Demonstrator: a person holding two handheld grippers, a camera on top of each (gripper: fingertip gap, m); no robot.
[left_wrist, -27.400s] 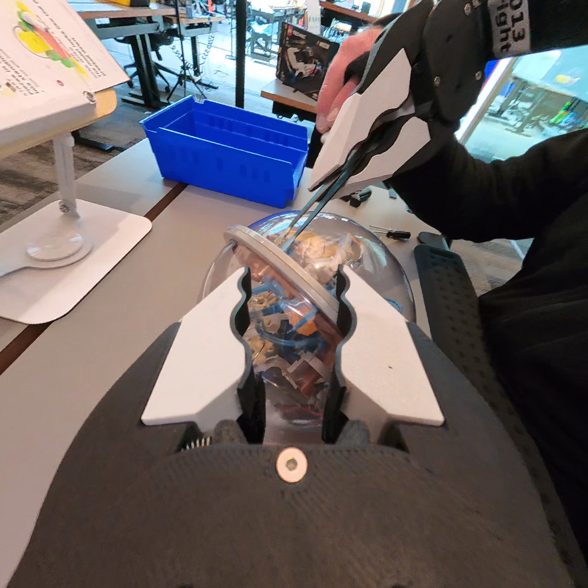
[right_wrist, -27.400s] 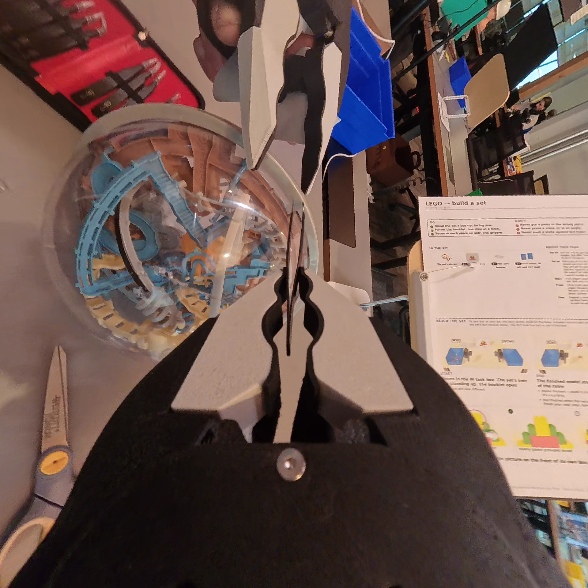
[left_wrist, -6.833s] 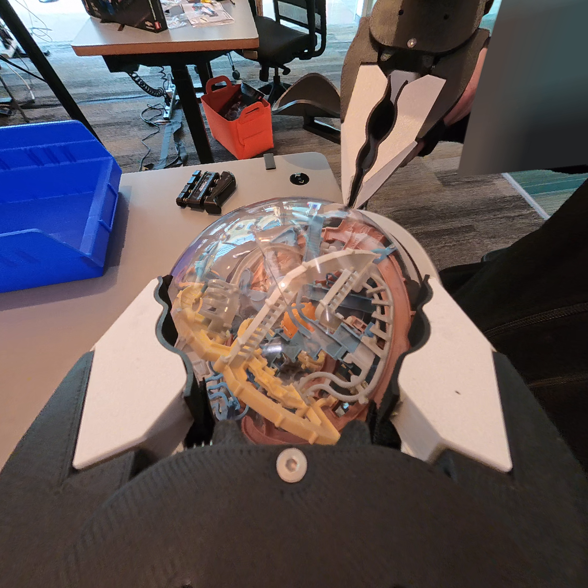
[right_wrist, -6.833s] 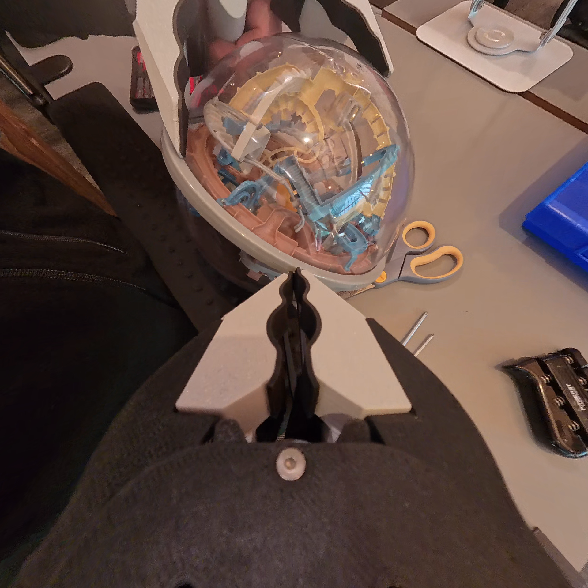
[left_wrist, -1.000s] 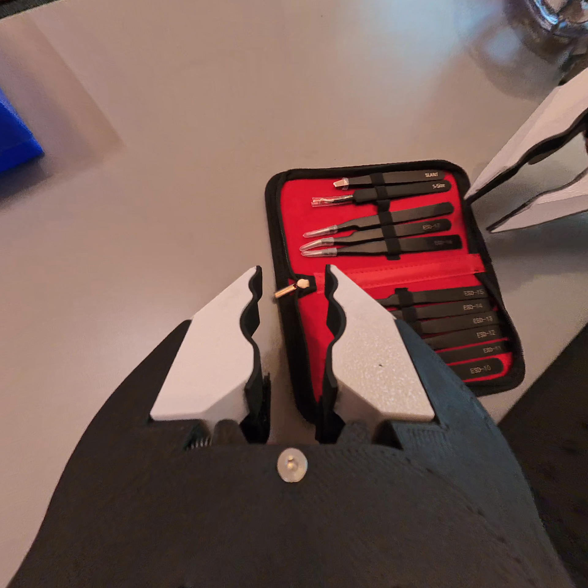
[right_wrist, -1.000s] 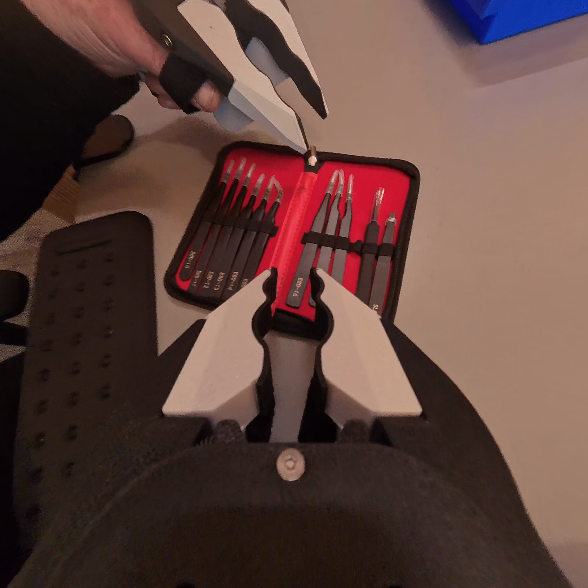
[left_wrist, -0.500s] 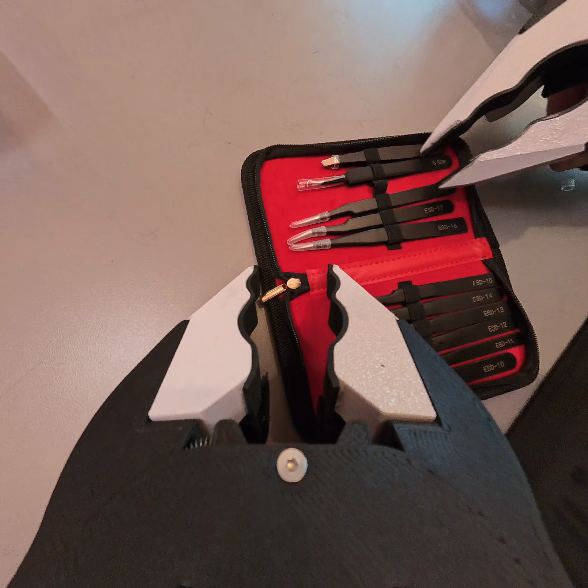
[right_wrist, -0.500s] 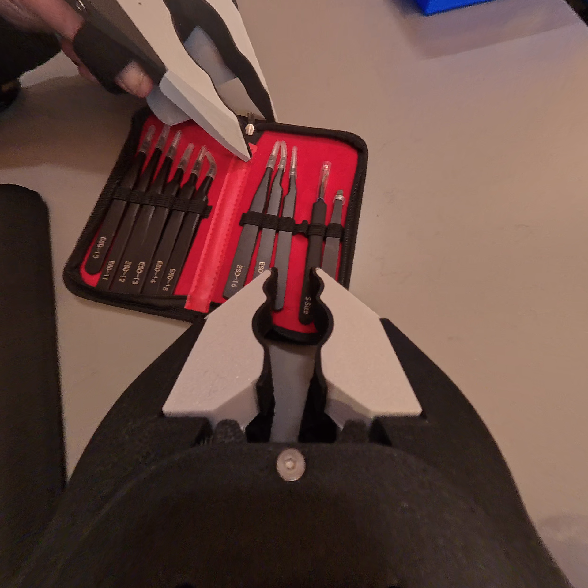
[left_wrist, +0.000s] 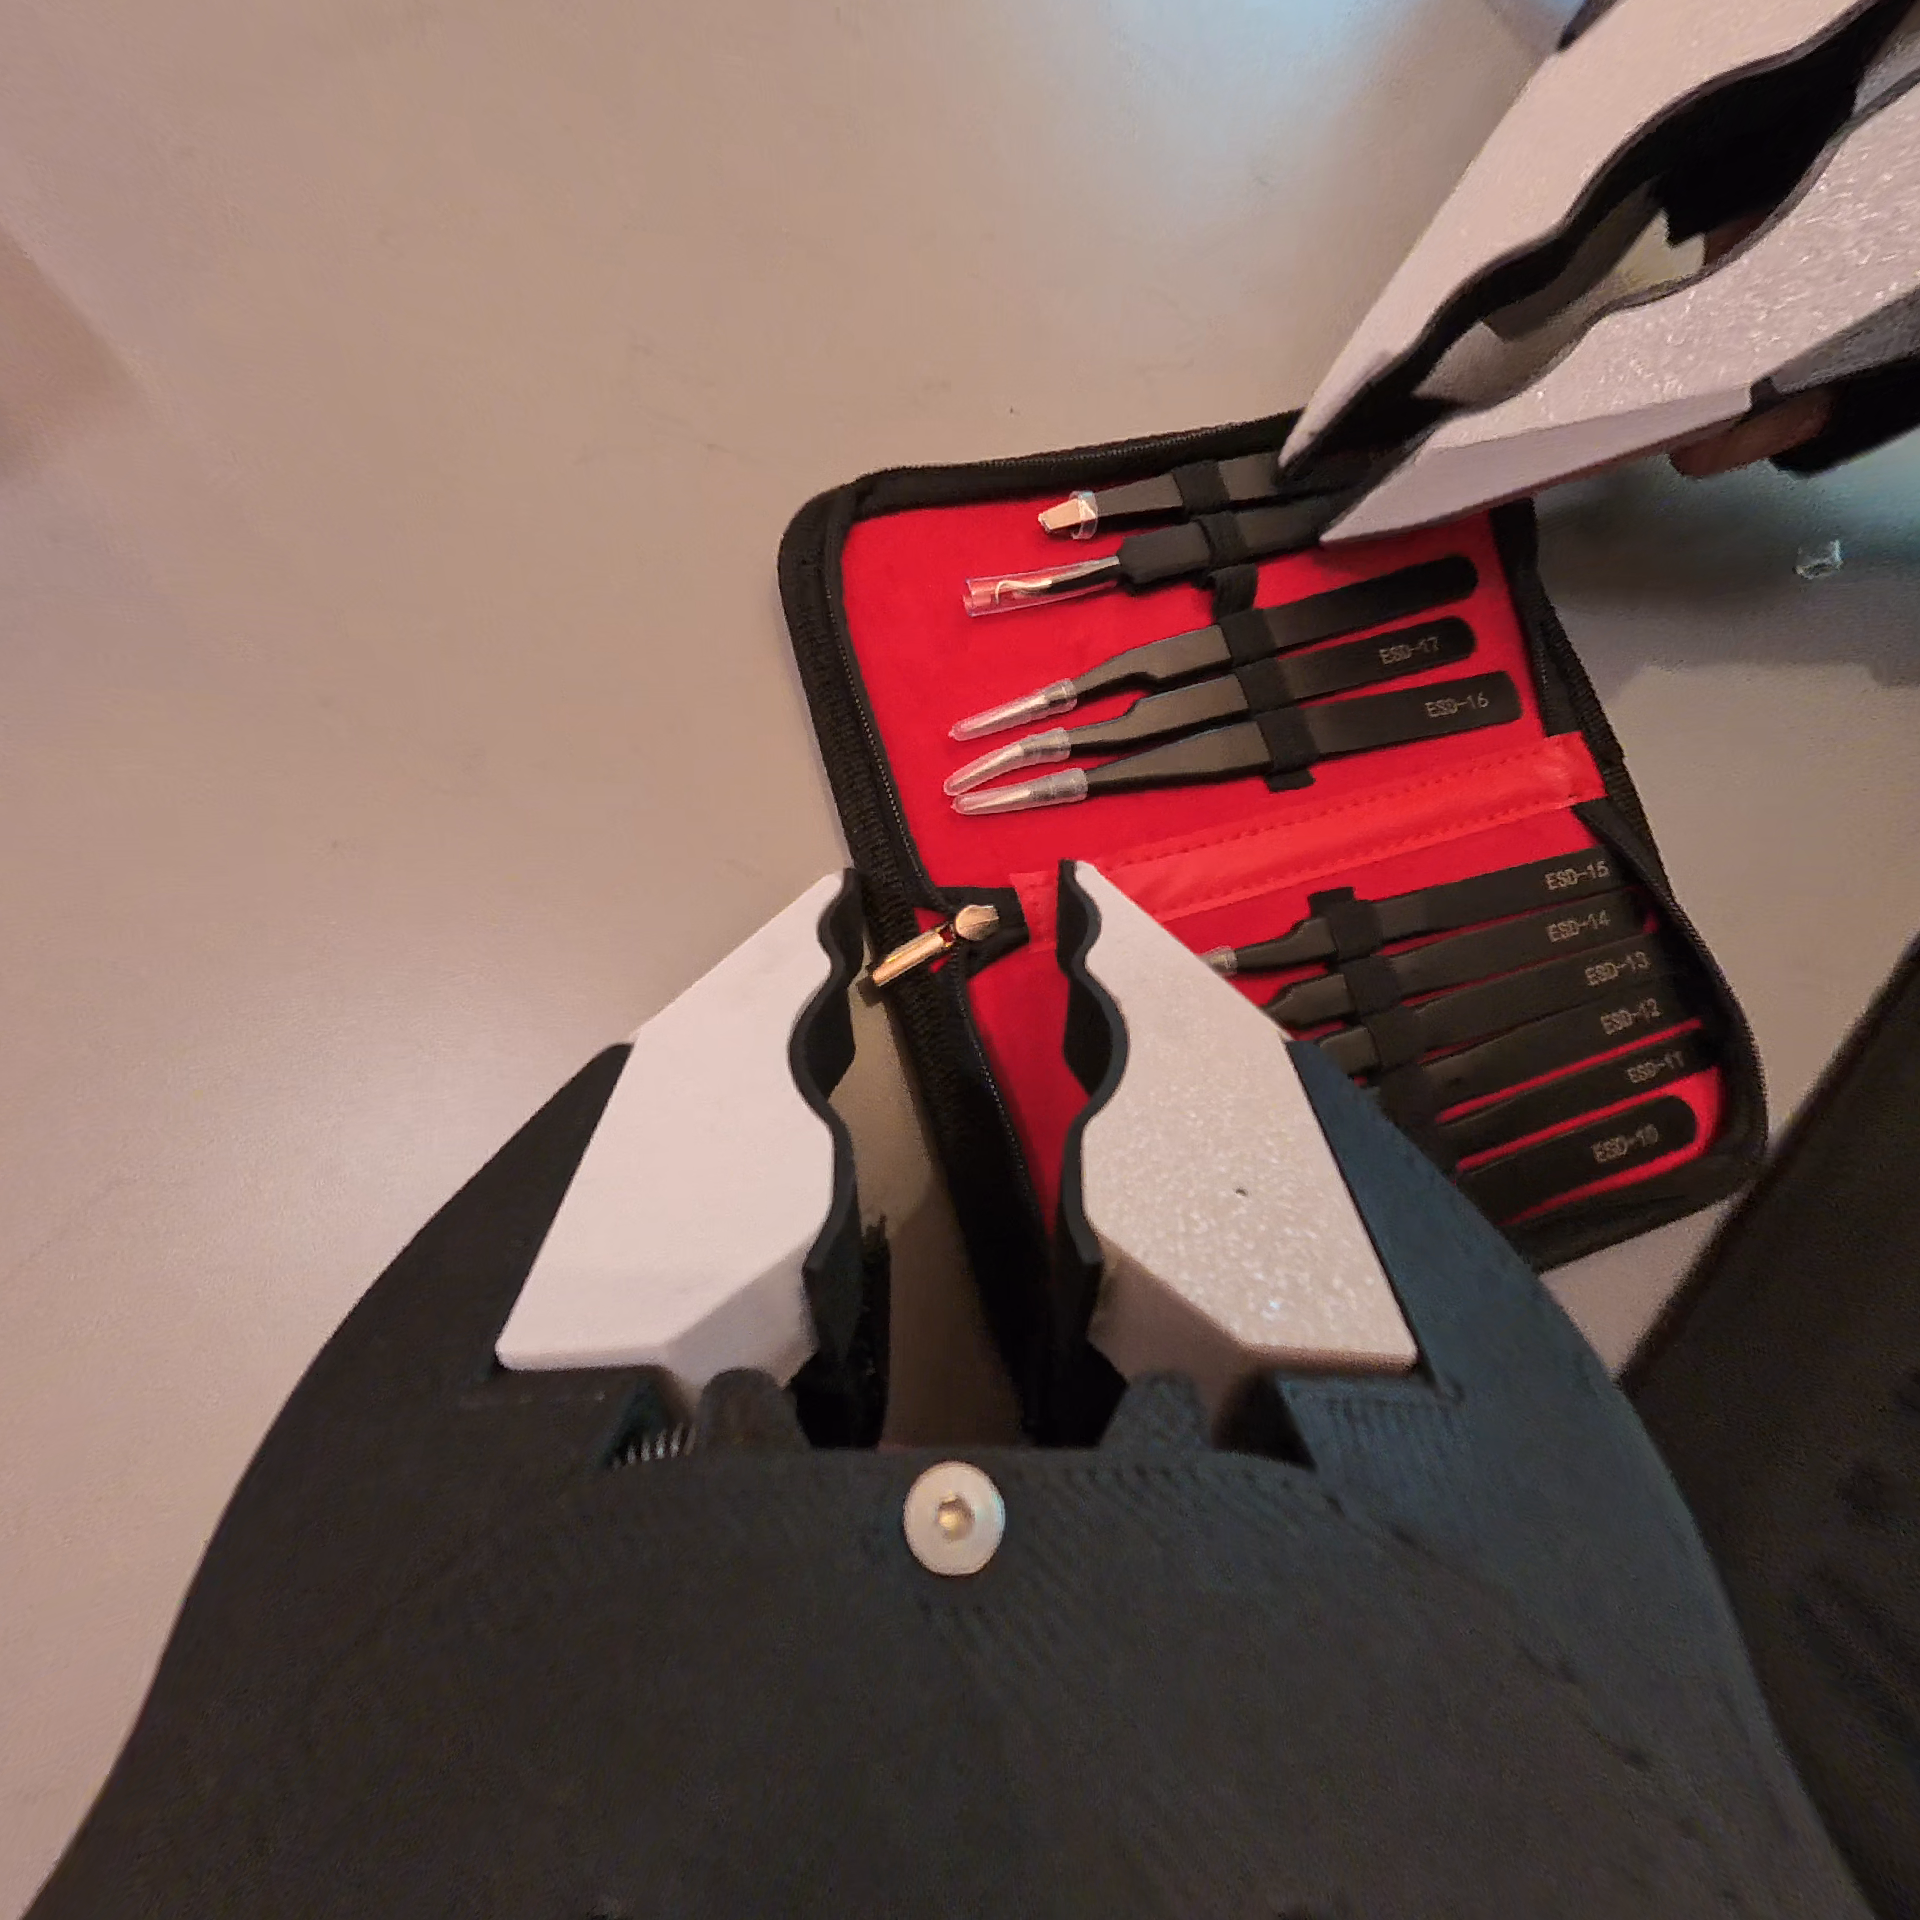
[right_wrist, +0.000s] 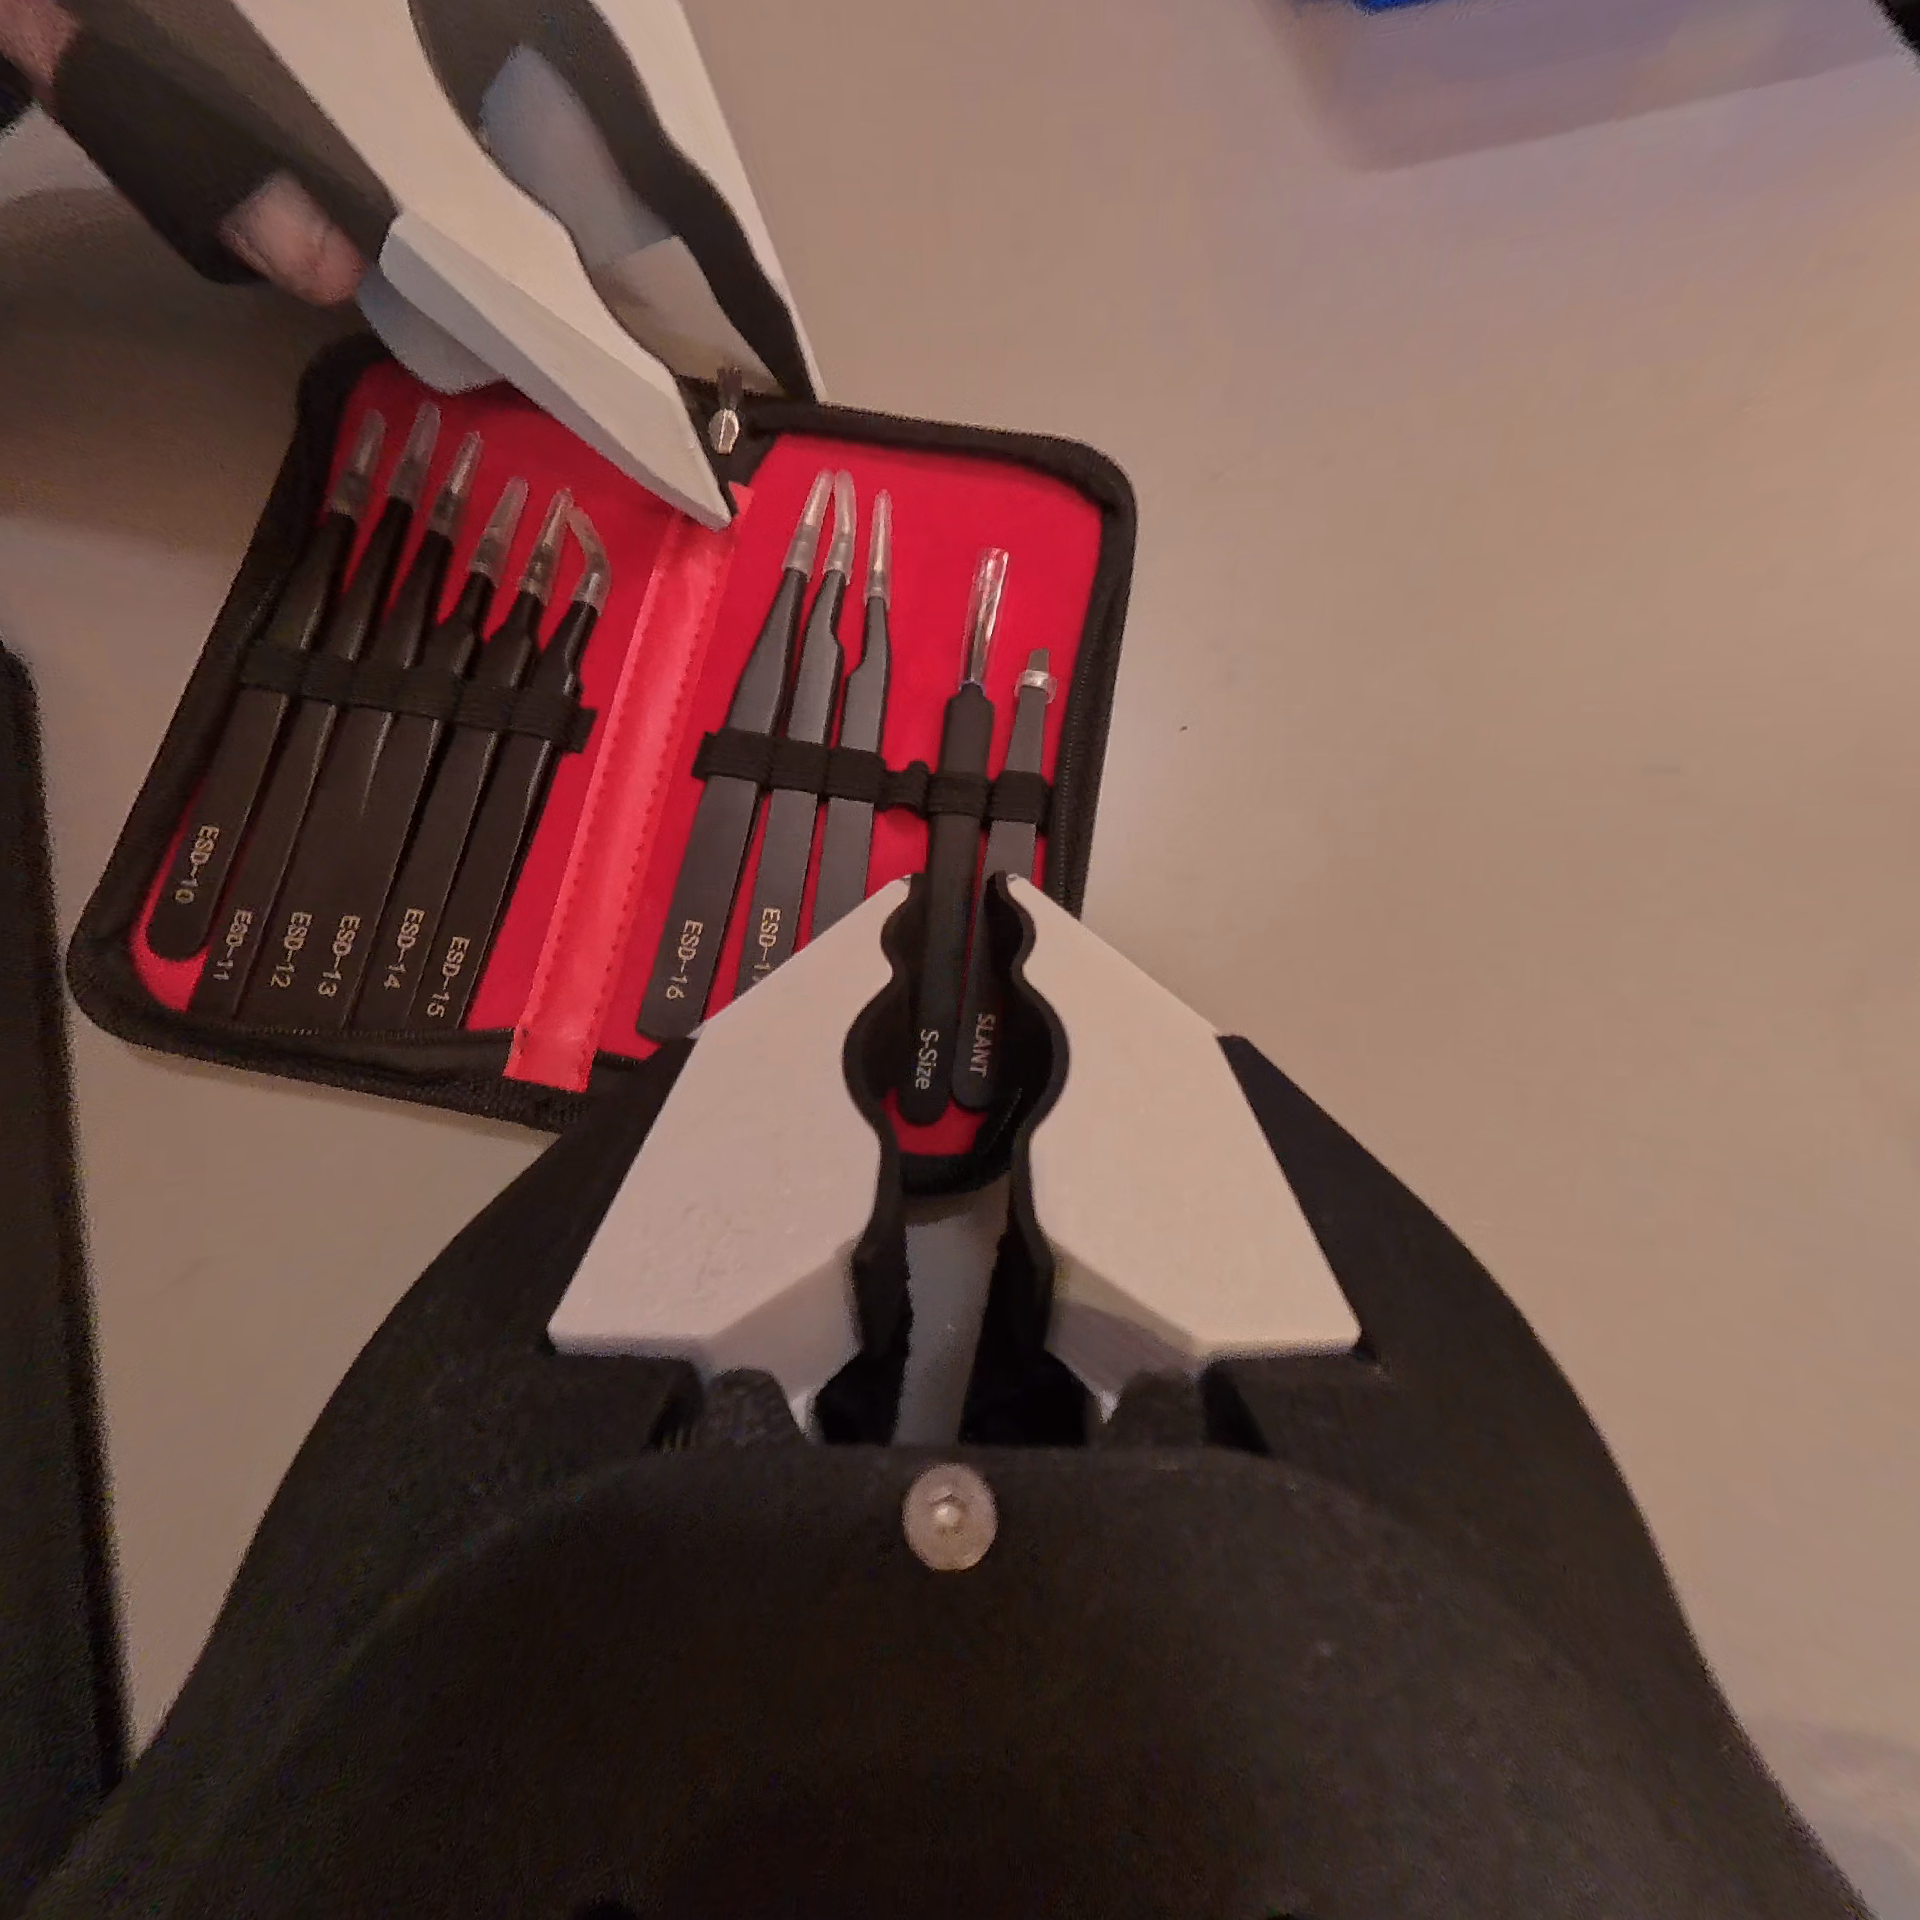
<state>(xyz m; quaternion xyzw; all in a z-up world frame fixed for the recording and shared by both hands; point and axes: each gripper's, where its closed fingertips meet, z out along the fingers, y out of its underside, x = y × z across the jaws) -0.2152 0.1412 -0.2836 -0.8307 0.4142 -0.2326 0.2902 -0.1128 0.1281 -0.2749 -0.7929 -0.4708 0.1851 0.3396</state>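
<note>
**Both grippers brought in over the open tweezer case**

The red-lined tweezer case (right_wrist: 665, 727) is seen flat open on the counter (left_wrist: 416, 416). The left gripper (left_wrist: 961, 904) is held spread astride the case's rim by the zipper pull (left_wrist: 935, 943). At the case's far end, the right gripper (right_wrist: 951, 883) is angled down, fingers parted narrowly around two black tweezers (right_wrist: 961, 831), nothing visibly pinched. The tweezers are judged light, stiff and slippery; their blunt ends are best taken.

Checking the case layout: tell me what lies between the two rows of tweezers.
In both views a bare red fabric spine strip runs down the middle of the open case, between the six tweezers and the five tweezers. The left gripper hovers at its zipper end.
</note>
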